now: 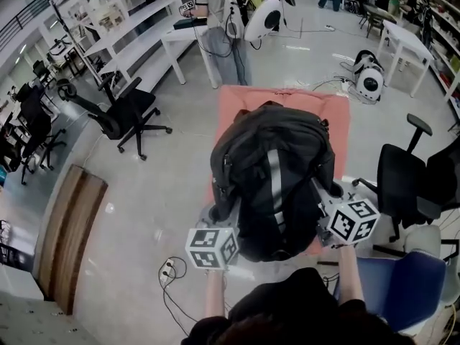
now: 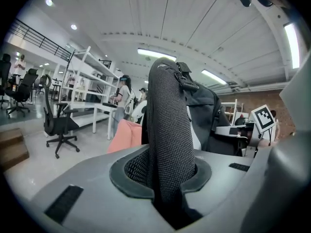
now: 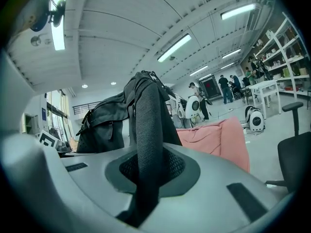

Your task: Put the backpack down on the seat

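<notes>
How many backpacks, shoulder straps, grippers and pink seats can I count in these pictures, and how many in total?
Backpack: 1
Shoulder straps: 2, the left strap and the right strap
Grippers: 2, the left gripper shut on the left strap, the right gripper shut on the right strap
Pink seat: 1
Total: 6

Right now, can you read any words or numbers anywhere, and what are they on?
No word, number or brand can be read in any view.
Left marker cube and right marker cube: only black-and-white square patterns, no letters.
Backpack: no label or logo can be made out.
Shelves at the back: whatever is on them is too small to read.
</notes>
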`<state>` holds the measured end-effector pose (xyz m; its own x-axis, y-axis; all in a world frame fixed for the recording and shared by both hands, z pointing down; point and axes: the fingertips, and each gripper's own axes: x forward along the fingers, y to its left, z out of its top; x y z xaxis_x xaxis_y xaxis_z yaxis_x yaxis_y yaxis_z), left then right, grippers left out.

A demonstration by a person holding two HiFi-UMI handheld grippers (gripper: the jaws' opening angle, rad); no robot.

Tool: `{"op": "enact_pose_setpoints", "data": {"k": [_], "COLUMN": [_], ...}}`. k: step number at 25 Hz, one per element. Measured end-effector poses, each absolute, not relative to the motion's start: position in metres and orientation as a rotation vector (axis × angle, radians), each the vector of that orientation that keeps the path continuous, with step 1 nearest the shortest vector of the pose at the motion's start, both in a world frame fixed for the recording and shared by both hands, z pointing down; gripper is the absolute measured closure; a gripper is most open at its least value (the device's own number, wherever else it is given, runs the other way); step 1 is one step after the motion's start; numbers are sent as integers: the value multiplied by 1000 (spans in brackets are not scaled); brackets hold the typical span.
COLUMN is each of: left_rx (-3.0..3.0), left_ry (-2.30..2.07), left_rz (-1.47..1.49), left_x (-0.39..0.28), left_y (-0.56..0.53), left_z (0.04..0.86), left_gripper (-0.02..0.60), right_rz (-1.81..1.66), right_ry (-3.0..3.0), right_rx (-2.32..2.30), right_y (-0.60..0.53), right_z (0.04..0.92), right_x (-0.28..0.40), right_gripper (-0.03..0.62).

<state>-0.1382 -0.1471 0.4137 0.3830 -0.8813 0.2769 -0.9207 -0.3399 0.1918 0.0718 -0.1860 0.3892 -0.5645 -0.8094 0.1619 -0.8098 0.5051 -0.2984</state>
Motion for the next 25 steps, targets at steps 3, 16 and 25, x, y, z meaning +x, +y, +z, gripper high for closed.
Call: {"op": "enact_pose_setpoints", "data": {"k": [3, 16, 25], "left_rx": [2315, 2210, 2163], "left_ry": [-1581, -1544, -1452], "left_rz": [184, 253, 335], "left_x": [-134, -142, -145], "left_y": [-175, -268, -325], "left_z": [423, 471, 523], "left_gripper": [485, 486, 486], "right_rz": [559, 652, 773], "right_ry": [-2722, -2637, -2538], "right_rx": [1450, 1357, 1381], "right_y": [-215, -316, -365], "right_z": [397, 448, 505], "right_x": [76, 63, 60], "right_gripper": [548, 548, 548]}}
